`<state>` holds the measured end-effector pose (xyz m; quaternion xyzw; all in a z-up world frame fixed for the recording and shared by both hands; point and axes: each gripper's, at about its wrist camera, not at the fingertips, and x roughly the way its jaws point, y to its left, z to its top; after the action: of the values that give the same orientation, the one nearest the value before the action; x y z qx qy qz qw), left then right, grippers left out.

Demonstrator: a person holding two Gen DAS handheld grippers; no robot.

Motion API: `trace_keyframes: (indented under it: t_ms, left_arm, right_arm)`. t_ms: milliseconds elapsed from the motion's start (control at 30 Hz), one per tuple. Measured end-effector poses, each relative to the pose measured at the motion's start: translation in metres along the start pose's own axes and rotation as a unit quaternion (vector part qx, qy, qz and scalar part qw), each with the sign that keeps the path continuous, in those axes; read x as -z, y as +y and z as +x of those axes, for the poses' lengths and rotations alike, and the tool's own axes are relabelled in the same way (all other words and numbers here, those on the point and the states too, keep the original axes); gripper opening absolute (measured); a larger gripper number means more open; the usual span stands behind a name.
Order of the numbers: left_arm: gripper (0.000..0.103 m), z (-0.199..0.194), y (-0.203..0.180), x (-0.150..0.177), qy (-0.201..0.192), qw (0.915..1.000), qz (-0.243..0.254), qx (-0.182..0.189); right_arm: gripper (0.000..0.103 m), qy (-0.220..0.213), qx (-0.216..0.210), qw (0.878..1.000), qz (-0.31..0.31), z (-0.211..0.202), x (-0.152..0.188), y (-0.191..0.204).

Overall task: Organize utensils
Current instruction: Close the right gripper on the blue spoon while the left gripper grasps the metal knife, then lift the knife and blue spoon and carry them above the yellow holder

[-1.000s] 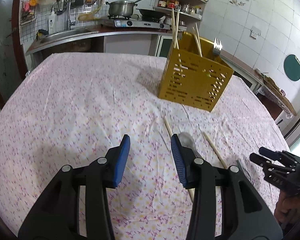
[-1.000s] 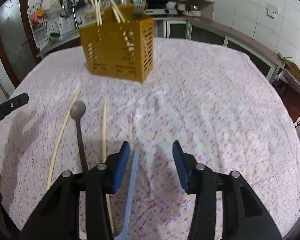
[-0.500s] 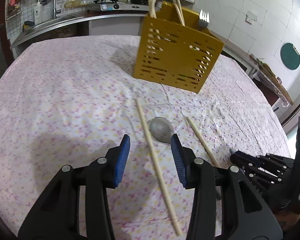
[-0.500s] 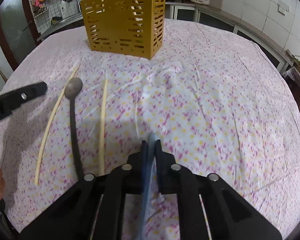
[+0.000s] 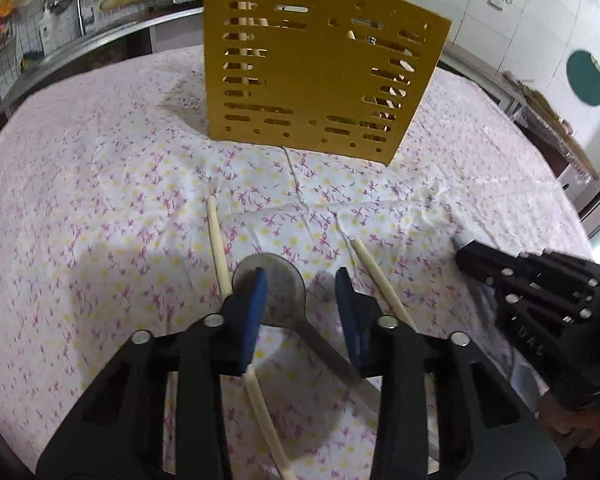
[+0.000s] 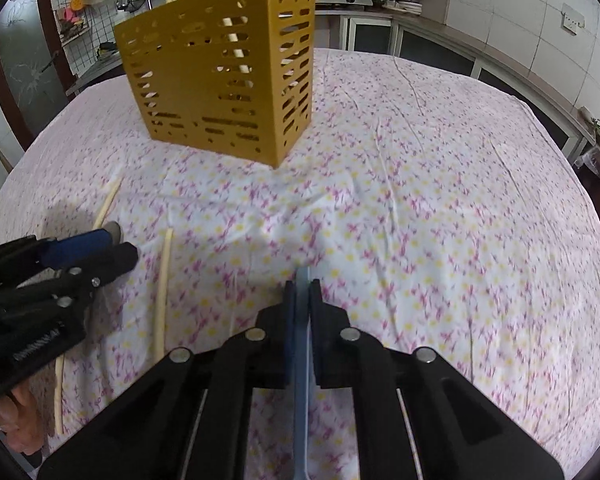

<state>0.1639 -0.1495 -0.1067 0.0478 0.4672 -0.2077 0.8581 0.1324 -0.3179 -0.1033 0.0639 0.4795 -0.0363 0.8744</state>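
Note:
A yellow slotted utensil holder (image 5: pixel 316 76) stands on the floral tablecloth and holds chopsticks and a fork; it also shows in the right wrist view (image 6: pixel 224 80). My left gripper (image 5: pixel 300 284) is open, low over a metal spoon (image 5: pixel 278 280) whose bowl lies between the fingers. Two wooden chopsticks (image 5: pixel 218 244) (image 5: pixel 374 270) lie either side of the spoon. My right gripper (image 6: pixel 302 292) is shut on a light blue utensil handle (image 6: pixel 302 360), held just above the cloth. The utensil's head is hidden.
The right gripper shows at the right in the left wrist view (image 5: pixel 540 300); the left gripper shows at the left in the right wrist view (image 6: pixel 52 280). A kitchen counter with sink and stove (image 5: pixel 100 28) runs behind the table.
My left gripper moved forward and down until the spoon bowl sits between its open fingers. My right gripper closed on the blue handle and moved toward the holder.

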Motion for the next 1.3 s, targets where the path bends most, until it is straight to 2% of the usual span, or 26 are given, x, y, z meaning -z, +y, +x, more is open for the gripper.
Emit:
trace_keyframes:
  t_ms: [67, 400, 533, 700, 867, 1067, 1300]
  left_arm:
    - [0.017, 0.002, 0.000, -0.002, -0.002, 1.0000, -0.001, -0.003]
    - [0.004, -0.010, 0.012, 0.005, -0.016, 0.9992, -0.009, 0.036]
    - [0.003, -0.014, 0.012, 0.006, -0.019, 0.9994, 0.002, 0.030]
    - [0.000, -0.026, 0.015, 0.009, -0.030, 0.9988, -0.008, 0.038]
    - [0.000, -0.040, 0.026, 0.010, -0.038, 0.9982, -0.021, 0.040]
    - [0.000, -0.042, 0.049, 0.016, -0.029, 0.9976, -0.049, 0.039]
    - [0.001, -0.049, 0.065, 0.020, -0.030, 0.9974, -0.056, 0.033]
  right_arm:
    - [0.007, 0.000, -0.002, 1.000, 0.001, 0.001, -0.002, -0.002]
    - [0.007, -0.006, -0.015, 1.000, 0.018, -0.003, -0.005, -0.013]
    - [0.007, -0.011, -0.015, 1.000, 0.021, -0.009, -0.003, -0.017]
    - [0.007, -0.018, -0.013, 0.999, 0.025, -0.017, 0.000, -0.017]
    - [0.007, -0.023, -0.013, 0.999, 0.028, -0.023, 0.001, -0.017]
    - [0.007, -0.022, -0.013, 0.999, 0.026, -0.026, 0.002, -0.015]
    - [0.007, -0.016, -0.008, 0.999, 0.028, -0.025, 0.006, -0.012]
